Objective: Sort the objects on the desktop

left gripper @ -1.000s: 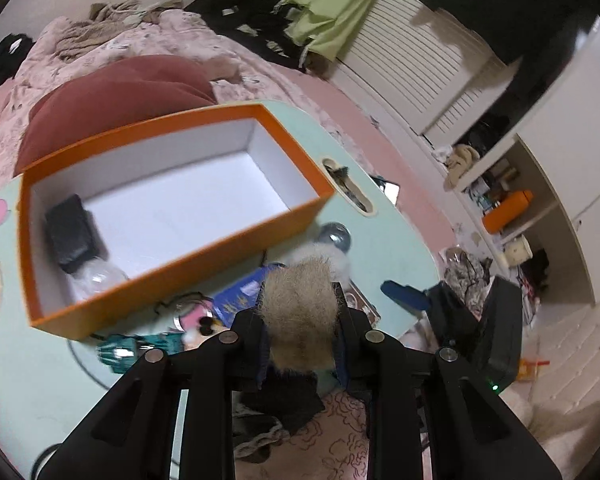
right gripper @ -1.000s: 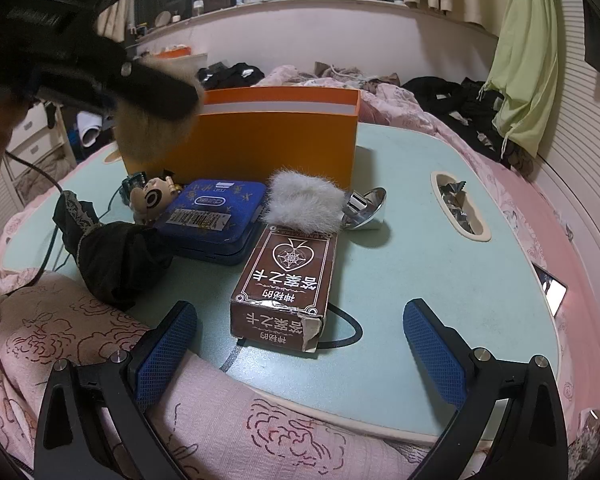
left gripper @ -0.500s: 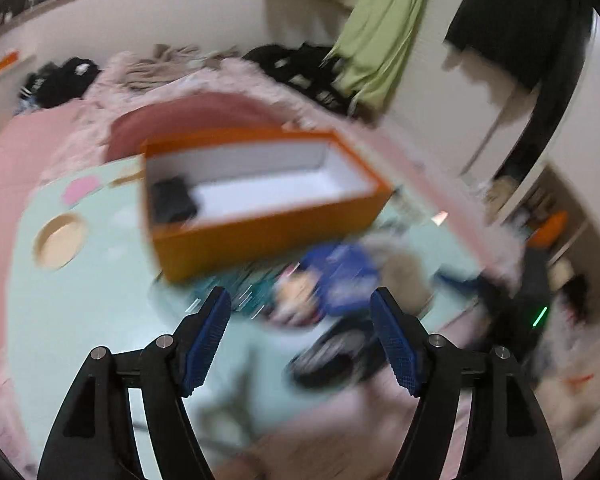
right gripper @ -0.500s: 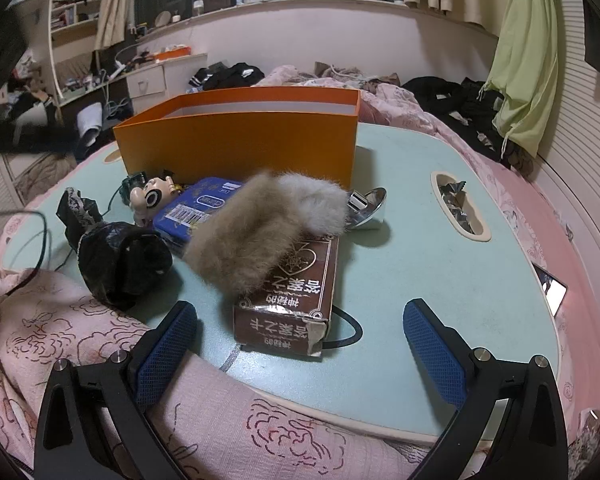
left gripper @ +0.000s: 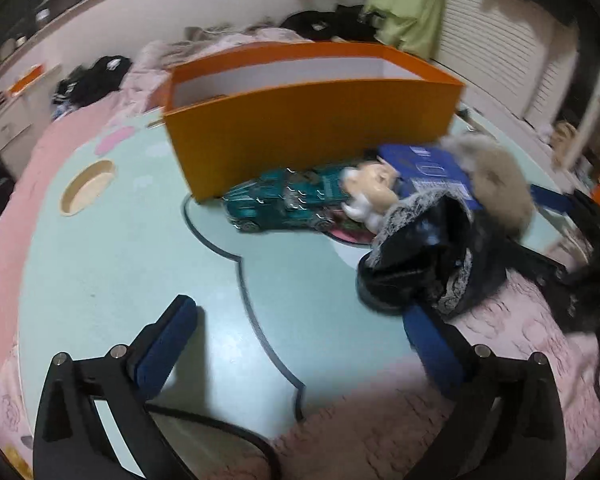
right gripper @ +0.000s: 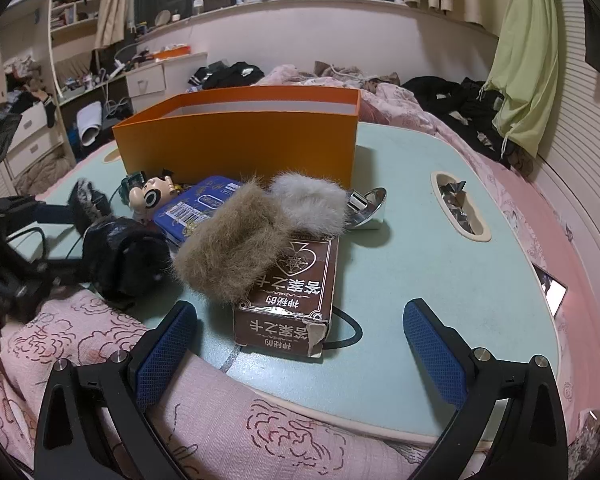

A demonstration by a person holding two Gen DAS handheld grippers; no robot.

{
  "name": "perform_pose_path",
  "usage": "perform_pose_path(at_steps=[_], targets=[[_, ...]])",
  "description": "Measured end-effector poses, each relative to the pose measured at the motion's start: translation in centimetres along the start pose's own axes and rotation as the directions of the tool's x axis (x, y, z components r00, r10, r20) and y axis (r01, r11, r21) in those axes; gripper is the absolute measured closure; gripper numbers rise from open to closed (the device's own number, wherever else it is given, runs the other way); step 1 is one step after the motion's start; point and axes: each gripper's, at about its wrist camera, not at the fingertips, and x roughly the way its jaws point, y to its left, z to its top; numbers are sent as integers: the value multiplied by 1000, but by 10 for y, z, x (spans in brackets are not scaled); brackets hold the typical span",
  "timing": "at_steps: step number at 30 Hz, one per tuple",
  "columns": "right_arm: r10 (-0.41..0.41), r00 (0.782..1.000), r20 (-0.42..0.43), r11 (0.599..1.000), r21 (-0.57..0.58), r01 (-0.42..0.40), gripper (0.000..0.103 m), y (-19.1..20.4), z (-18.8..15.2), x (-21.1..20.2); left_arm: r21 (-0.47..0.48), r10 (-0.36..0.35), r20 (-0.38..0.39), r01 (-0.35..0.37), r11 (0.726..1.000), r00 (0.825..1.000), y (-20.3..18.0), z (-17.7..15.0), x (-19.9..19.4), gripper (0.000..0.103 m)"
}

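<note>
An orange box (right gripper: 240, 140) stands at the back of the mint table (right gripper: 440, 264); it also shows in the left wrist view (left gripper: 312, 128). In front of it lie a brown fur piece (right gripper: 232, 248), a grey fur piece (right gripper: 308, 204), a brown card box (right gripper: 296, 300), a blue tin (right gripper: 196, 208), a cartoon figure (right gripper: 150, 196), a black pouch (right gripper: 124, 256) and a silver object (right gripper: 366, 204). A teal toy car (left gripper: 280, 204) lies by the box. My left gripper (left gripper: 300, 340) is open and empty, low over the table's front left. My right gripper (right gripper: 300, 344) is open and empty, just before the card box.
A pink quilt (right gripper: 100, 360) covers the table's front edge. A round recess (left gripper: 86, 192) sits at the table's left and an oval recess with foil (right gripper: 460, 208) at its right. A black cable (right gripper: 348, 332) runs under the card box. Bedding and clothes lie behind.
My left gripper has opened and let go of the brown fur piece, which now lies on the card box and blue tin. The left gripper then dropped low and back. The right gripper is still.
</note>
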Motion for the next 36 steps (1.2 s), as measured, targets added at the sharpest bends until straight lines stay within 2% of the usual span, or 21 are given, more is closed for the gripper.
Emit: perform_pose_path(at_steps=[6, 36], targets=[[1, 1000, 0, 1000, 0, -1, 0, 0, 0, 1, -4, 4, 23, -4, 1000, 1000, -1, -2, 3, 0], [5, 1000, -1, 1000, -3, -5, 0, -1, 1, 1, -3, 1, 25, -1, 1000, 1000, 0, -3, 3, 0]])
